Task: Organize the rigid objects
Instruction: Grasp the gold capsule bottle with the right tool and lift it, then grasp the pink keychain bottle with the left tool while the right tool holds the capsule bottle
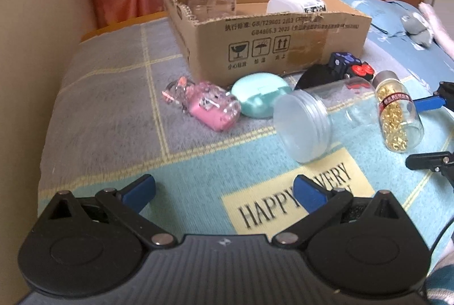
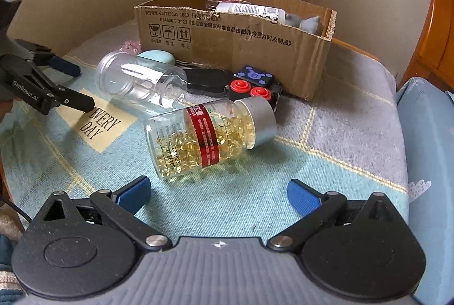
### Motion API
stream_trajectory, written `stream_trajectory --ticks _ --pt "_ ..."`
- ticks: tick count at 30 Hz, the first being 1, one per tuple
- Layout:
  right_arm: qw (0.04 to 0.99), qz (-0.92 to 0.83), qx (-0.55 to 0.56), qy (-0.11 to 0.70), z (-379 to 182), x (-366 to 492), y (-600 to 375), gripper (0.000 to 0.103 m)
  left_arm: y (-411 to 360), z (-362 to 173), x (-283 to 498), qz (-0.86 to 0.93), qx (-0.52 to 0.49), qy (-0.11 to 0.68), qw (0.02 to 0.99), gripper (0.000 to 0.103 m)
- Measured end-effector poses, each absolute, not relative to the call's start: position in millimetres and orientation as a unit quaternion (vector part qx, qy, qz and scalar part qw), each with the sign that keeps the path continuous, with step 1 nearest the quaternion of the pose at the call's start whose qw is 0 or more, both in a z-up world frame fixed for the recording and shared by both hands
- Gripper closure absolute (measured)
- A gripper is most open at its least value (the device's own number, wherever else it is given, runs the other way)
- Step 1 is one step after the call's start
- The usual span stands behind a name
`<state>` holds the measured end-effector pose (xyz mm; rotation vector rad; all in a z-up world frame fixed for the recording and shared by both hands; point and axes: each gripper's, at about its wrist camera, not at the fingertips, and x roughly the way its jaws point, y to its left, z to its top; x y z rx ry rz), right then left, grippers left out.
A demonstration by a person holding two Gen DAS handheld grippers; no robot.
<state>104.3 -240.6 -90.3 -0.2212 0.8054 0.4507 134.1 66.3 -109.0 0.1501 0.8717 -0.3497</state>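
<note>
1. The right gripper (image 2: 218,195) hangs with its blue-padded jaws spread wide and nothing between them, just short of the capsule bottle (image 2: 210,139).
2. The left gripper (image 1: 224,191) is likewise wide apart and empty, low over the blanket (image 1: 113,112) near its "HAPPY EVERY DAY" patch.
3. The capsule bottle lies on its side on the blanket; in the right wrist view its long axis runs diagonally, silver cap up and to the right toward the cardboard box (image 2: 232,49), clear base toward the gripper.
4. Just beside it lies an empty clear jar (image 2: 142,80), also on its side, with its threaded mouth toward the left gripper.
5. Between these and the box sit a black toy with red buttons (image 2: 255,86), a mint-green case (image 1: 259,97) and a pink keychain bottle (image 1: 212,106).
6. The box holds a white bottle (image 2: 249,10) and a clear lidded jar (image 1: 211,2).
</note>
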Motion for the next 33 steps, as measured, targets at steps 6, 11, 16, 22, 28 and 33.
stream_trajectory --ticks 6,11,16,22,28,33 --pt "0.893 0.222 -0.105 0.377 -91 103 -241 0.0 73 -109 156 -0.179 0.08 0.411 0.89 0.0" --pt "0.894 0.222 -0.105 0.374 -91 102 -242 0.0 73 -104 163 -0.192 0.101 0.387 0.896 0.015" --pt "0.894 0.223 -0.105 0.375 -90 101 -242 0.0 70 -99 174 -0.201 0.116 0.378 0.896 0.027" --pt "0.894 0.223 -0.105 0.375 -90 101 -242 0.0 63 -97 184 -0.22 0.142 0.369 0.892 0.034" --pt "0.894 0.223 -0.105 0.375 -90 101 -242 0.0 59 -97 186 -0.244 0.176 0.363 0.882 0.041" --pt "0.894 0.223 -0.105 0.375 -90 101 -243 0.0 61 -95 187 -0.26 0.181 0.361 0.877 0.049"
